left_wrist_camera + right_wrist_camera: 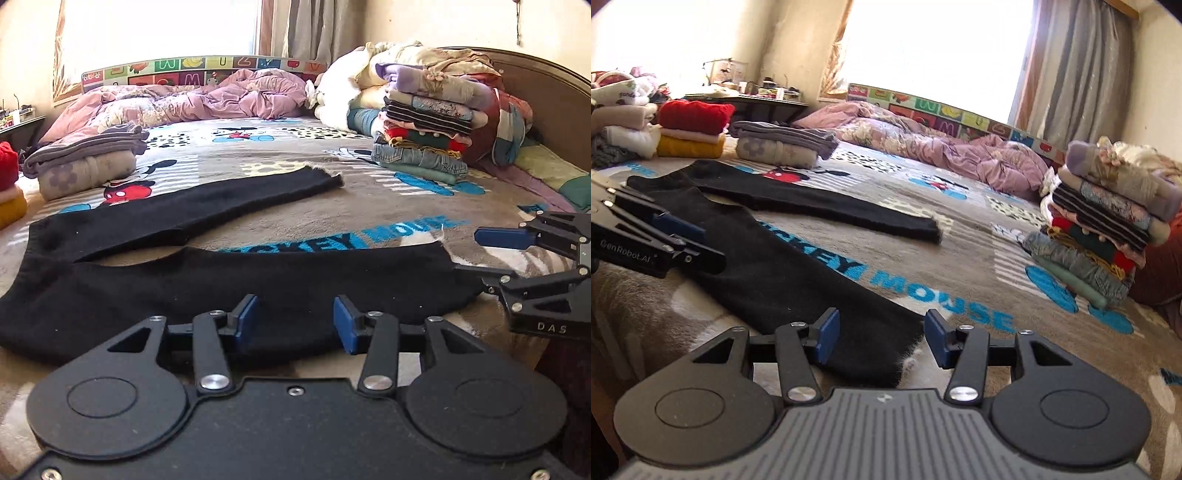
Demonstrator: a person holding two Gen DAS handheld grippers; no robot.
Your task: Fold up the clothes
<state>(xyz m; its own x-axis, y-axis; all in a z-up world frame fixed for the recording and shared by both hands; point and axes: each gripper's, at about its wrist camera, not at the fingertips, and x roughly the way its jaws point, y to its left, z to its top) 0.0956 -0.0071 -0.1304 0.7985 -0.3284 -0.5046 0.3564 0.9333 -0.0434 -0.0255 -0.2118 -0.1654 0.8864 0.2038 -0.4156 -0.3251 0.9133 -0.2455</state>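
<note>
Black trousers (pixel 221 280) (pixel 798 273) lie flat on the Mickey Mouse blanket (pixel 369 206) (pixel 979 258), legs spread apart in a V. My left gripper (pixel 295 319) (pixel 705 245) is open and hovers low over the middle of the near leg, with nothing between its blue pads. At the near leg's cuff end my right gripper (pixel 882 336) (pixel 476 254) is open too, the cuff edge lying between and just ahead of its pads. The far leg's cuff (pixel 325 177) (pixel 931 229) rests free on the blanket.
A tall stack of folded clothes (pixel 424 129) (pixel 1108 221) stands at the right by the wooden headboard (pixel 546 96). Folded grey items (pixel 88 158) (pixel 783 144) and a red-and-yellow stack (pixel 694 125) sit at the left. A crumpled purple duvet (pixel 207 96) (pixel 923 144) lies at the back.
</note>
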